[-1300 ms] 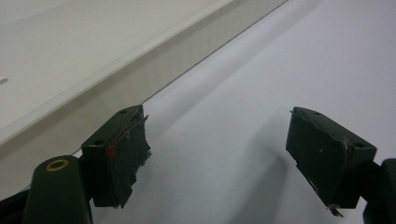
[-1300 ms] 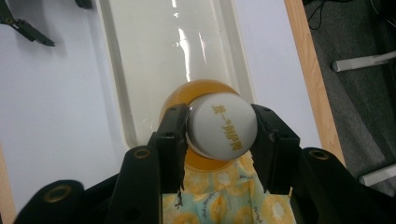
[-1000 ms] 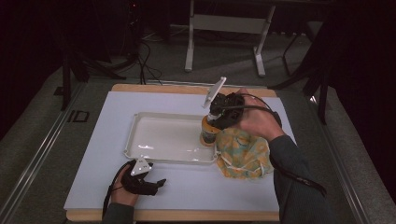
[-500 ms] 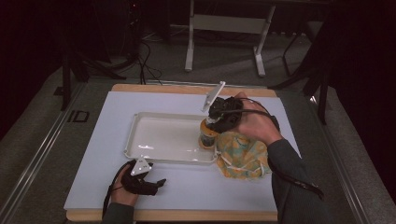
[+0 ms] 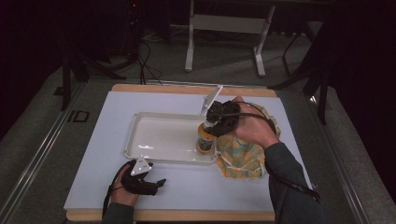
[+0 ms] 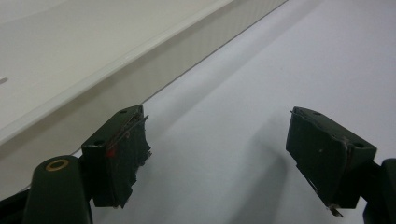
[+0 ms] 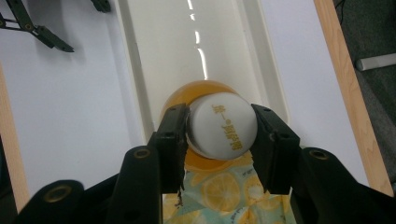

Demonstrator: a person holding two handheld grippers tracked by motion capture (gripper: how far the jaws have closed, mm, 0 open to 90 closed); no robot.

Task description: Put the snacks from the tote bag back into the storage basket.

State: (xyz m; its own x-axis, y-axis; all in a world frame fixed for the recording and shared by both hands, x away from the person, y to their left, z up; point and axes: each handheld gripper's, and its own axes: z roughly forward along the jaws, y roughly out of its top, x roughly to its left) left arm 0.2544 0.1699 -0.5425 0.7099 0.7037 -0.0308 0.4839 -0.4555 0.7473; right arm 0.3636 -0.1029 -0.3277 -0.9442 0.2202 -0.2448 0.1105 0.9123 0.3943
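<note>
- Now the right tool (image 7: 219, 135) clamps the bottle (image 7: 223, 126) by its white cap, at the tray's (image 5: 159, 135) right end beside the cloth (image 5: 243, 156).
- Left tool (image 6: 224, 158) rests open, empty, on the desk (image 5: 112, 116).
- Risk: that smooth cap could slip, tipping the bottle.

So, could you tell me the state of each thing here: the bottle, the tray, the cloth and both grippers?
Bottle: upright, white cap on, at the tray's right end.
Tray: flat on the table, nothing in it but the bottle.
Cloth: crumpled beside the tray's right end.
Right gripper: shut on the bottle's cap.
Left gripper: open, holding nothing, near the tray's edge.
</note>
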